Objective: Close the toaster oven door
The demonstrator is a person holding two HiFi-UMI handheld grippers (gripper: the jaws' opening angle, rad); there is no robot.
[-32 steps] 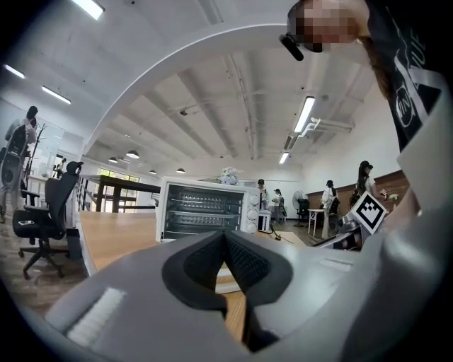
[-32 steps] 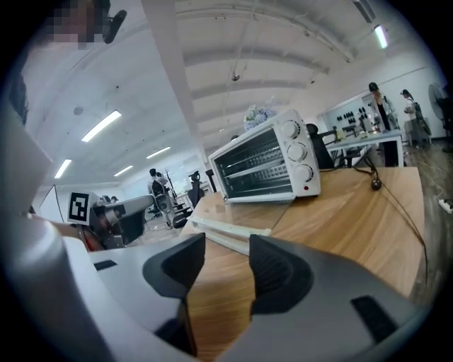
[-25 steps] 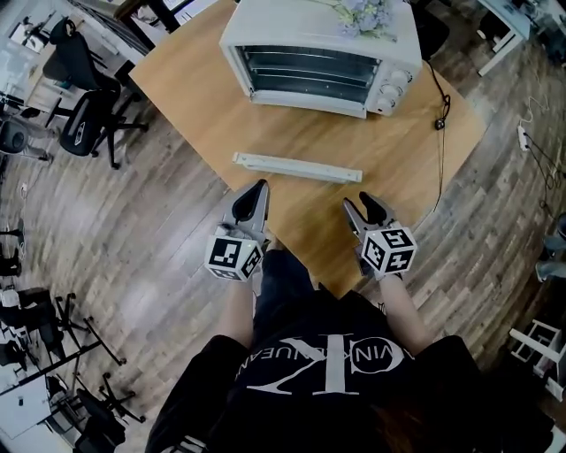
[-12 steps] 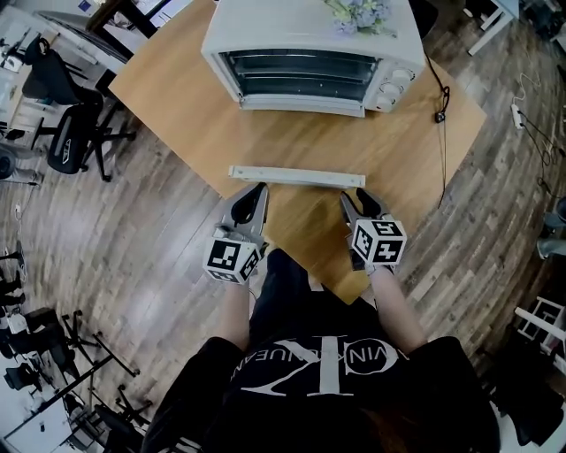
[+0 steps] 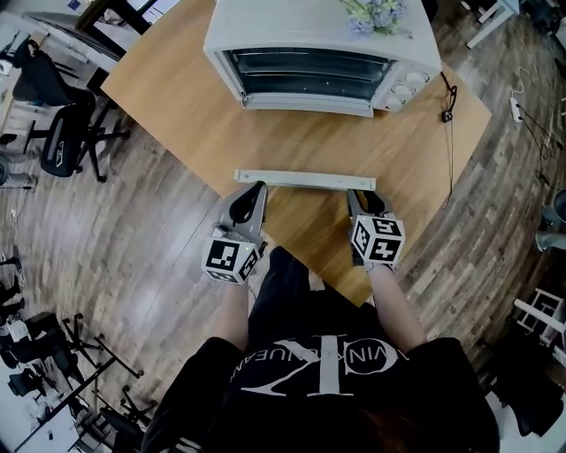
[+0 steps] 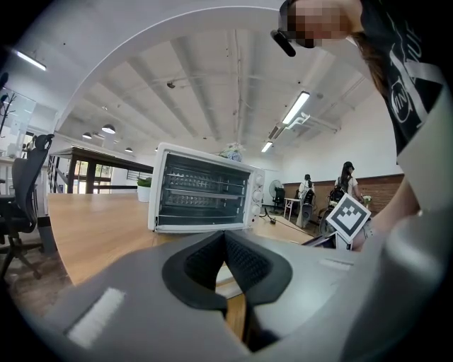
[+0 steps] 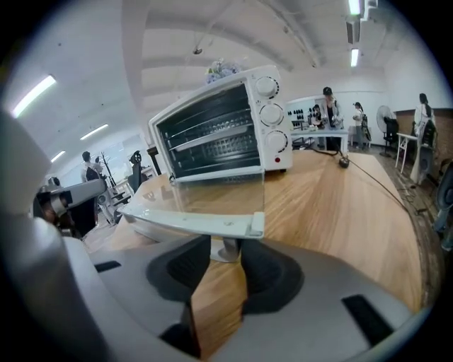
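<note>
White toaster oven (image 5: 301,22), wood-grain table (image 5: 177,97)

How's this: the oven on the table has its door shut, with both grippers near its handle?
No: the door is open, folded down flat before the oven on the table, as the head view shows. The left gripper and right gripper are near its handle; the right's jaws have just been closing around its post.

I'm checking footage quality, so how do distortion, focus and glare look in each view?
Head view: sharp, evenly lit, floor bowed at the edges. Left gripper view: strong fisheye, dark corners, near jaws blurred, oven sharp. Right gripper view: same fisheye, ceiling lamps blown out, door in focus.
</note>
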